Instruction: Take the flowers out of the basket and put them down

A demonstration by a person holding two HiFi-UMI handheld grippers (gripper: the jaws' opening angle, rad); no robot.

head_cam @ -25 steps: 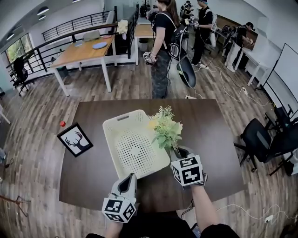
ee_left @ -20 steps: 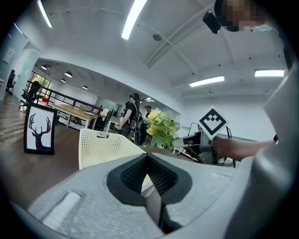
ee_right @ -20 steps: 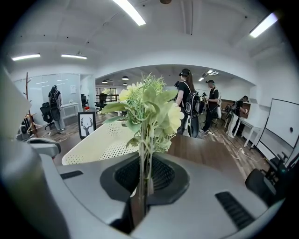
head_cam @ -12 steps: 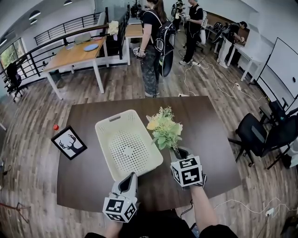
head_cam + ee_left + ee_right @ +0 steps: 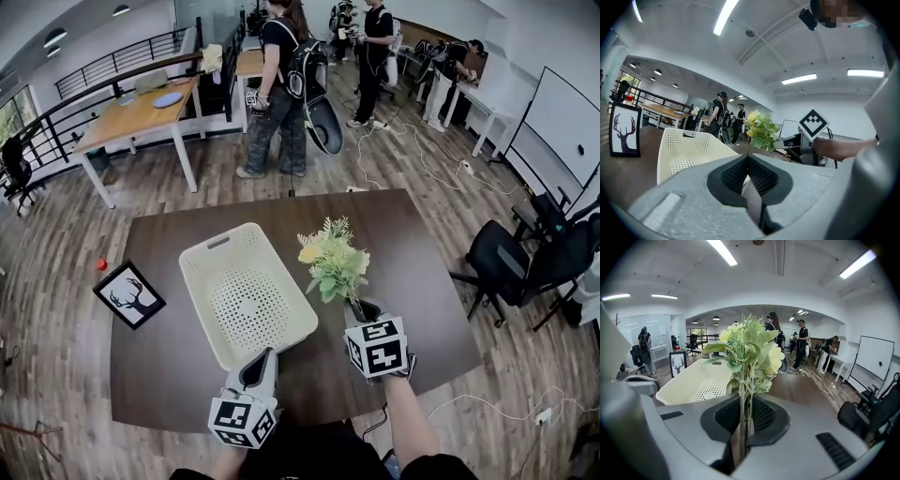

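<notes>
Broad dark-brown desk (image 5: 422, 281), smooth and rectangular, on a wood-plank floor. On its left half, a cream plastic basket (image 5: 199, 272): rounded rectangle, base and walls pierced with small holes, slot handle at the far rim. Just right of the basket and clear of it, above the bare desk top, the flowers (image 5: 333, 262): a soft bunch of pale yellow blooms and feathery green leaves on thin stems, held upright. Right tool (image 5: 358, 309) nearly closed, ribbed black pads clamped on the stems low down. Left tool (image 5: 260, 361) pressed together, pinching the basket's near rim. Near the desk's left edge, a black-framed stag picture (image 5: 129, 295). Beyond that edge, a small red thing (image 5: 101, 264), too small to tell.
</notes>
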